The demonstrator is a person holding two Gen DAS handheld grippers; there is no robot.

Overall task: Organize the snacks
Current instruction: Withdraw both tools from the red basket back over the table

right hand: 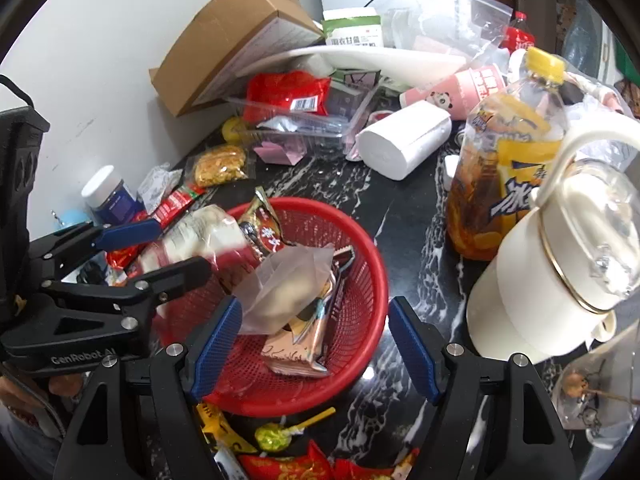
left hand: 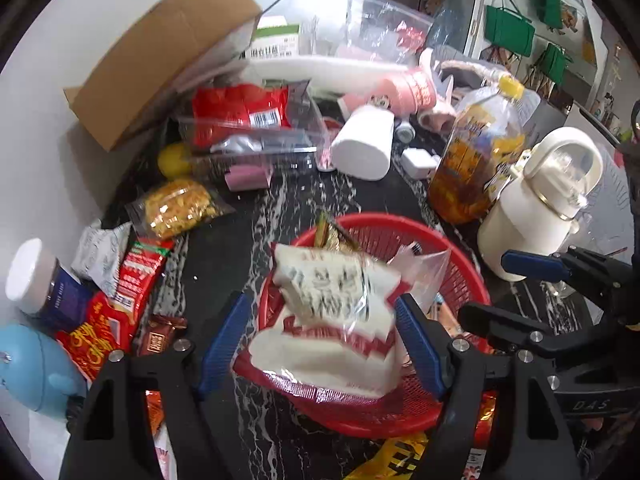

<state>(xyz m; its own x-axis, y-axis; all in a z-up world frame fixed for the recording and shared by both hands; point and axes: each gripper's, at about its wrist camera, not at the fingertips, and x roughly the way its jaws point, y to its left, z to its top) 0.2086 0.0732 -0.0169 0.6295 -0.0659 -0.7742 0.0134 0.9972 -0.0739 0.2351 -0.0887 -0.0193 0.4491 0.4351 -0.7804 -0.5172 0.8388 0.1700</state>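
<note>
The left gripper [left hand: 320, 344] is hanging closest to me, its blue pads spread wide on either side of a white-and-red snack packet [left hand: 332, 320] that is sitting tilted over the near-left rim of the red mesh basket [left hand: 460, 264]; the right pad is looking as if it is grazing the packet's edge, the left pad is standing clear of it, so nothing is being pinched, though blur makes that contact hard to call. From the other side, the right gripper [right hand: 316, 344] is also standing spread and empty, its pads straddling the basket's near wall, with a frosted clear bag [right hand: 284, 292] lying just beyond its left pad on top of a pile of foil wrappers inside. The packet is reading as light and soft, a crinkly plastic sleeve around something bready that would crush under a hard squeeze and slide on its glossy film; I would be taking it across the sealed end or the narrow waist, gently. Loose snacks are still waiting outside the basket: a yellow crunchy pack [left hand: 180, 208] and red sachets [left hand: 136, 276] off to the left, a lollipop [right hand: 276, 436] at the front. A tea bottle [right hand: 508, 168] and a cream kettle [right hand: 560, 272] are crowding the right side.
</note>
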